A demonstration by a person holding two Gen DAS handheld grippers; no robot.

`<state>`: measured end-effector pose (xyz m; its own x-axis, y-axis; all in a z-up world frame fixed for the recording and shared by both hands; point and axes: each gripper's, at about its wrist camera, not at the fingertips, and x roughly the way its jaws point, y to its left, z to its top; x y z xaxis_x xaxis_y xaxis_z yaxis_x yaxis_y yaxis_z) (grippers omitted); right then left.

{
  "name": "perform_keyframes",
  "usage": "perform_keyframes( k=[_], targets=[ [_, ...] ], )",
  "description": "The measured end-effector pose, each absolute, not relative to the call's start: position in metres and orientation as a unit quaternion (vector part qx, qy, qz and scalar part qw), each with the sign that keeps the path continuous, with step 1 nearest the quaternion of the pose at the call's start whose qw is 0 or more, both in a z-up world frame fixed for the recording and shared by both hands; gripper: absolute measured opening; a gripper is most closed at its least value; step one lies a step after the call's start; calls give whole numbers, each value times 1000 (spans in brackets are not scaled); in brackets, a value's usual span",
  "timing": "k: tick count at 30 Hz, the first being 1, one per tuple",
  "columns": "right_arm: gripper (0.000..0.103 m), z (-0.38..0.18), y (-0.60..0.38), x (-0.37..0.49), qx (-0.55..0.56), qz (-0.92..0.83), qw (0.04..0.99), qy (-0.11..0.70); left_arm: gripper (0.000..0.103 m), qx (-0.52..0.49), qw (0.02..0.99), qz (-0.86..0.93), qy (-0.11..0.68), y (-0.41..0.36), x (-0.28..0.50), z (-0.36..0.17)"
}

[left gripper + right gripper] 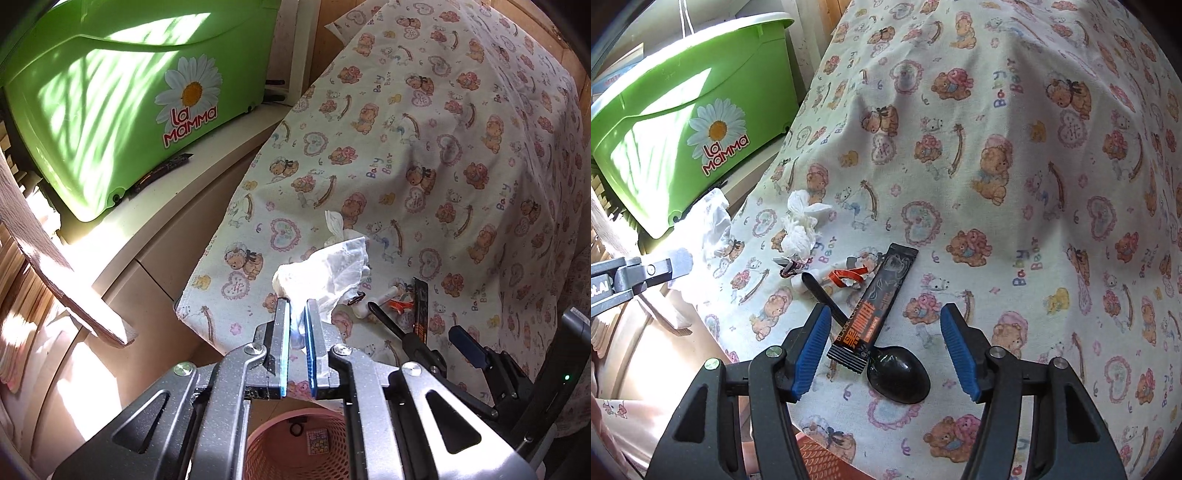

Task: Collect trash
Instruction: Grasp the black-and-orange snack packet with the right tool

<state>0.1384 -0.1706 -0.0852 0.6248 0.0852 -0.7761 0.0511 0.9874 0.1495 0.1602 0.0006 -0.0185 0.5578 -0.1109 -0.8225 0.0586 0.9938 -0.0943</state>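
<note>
1. Standing at the far left of both views, beside the bear-print cloth (1015, 206), is a green tub (676, 122) with a daisy and the words "La Mamma".
2. Next comes the left gripper (298, 306); its jaws are nearly together and they pinch a crumpled white tissue (332, 266), which is lifted above the left edge of the cloth.
3. Below this gripper, under the near edge of the cloth, a pink mesh basket (273, 450) shows with a small printed packet (317, 441) at its bottom.
4. On the cloth, to the right of the held tissue, a second white tissue wad (801, 229) lies on the fabric.
5. Just below this wad a small heap of scraps (827, 277) lies on the cloth, with an orange strip among them; what the other pieces are I cannot tell.
6. Touching the right side of this heap, a black coffee sachet (875, 310) lies diagonally across the handle of a black plastic spoon (899, 376); the spoon bowl points to the near edge of the cloth.
7. The right gripper (882, 321) hangs over the sachet and the spoon with jaws wide apart, one blue pad at each side, and presses on nothing.
</note>
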Motion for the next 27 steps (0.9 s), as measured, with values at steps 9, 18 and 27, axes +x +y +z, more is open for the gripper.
perform_keyframes(
  k=[9, 18, 27],
  targets=[
    [45, -91, -161, 143, 45, -1, 902, 429, 7, -27, 882, -47, 468, 2, 161, -19],
    [20, -79, -177, 135, 55, -14, 909, 414, 7, -25, 883, -48, 466, 3, 159, -18],
    [20, -61, -221, 119, 106, -10, 908, 405, 7, -22, 884, -49, 465, 2, 158, -17]
  ],
)
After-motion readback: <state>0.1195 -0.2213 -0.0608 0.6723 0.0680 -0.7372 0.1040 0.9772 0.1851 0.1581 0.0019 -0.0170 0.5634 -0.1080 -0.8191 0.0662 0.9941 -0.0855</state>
